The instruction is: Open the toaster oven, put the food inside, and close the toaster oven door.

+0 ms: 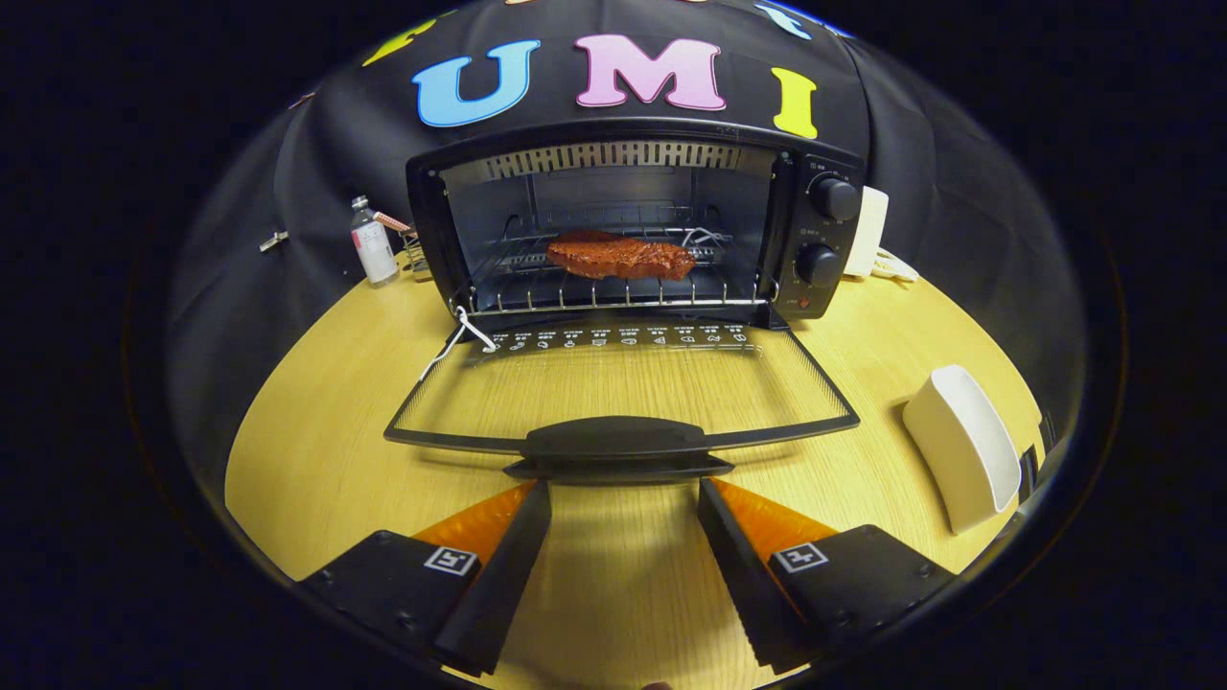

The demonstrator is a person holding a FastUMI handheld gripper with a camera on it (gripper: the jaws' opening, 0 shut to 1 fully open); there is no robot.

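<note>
Gripper view: the toaster oven stands open on the wooden surface, its glass door folded flat toward the camera. The food, one reddish slab, already lies on the rack inside. The hand-held gripper is released, fingers spread and empty, their tips just short of the door handle, which lies just ahead of them.

What remains, I judge, is closing the door. To do it well, slip the fingers under the handle at its middle, lift along the hinge's arc, and push until the door seats.

Count: one oven, one piece of food, two knobs, one small bottle beside the oven, one white dish off to the side.
</note>
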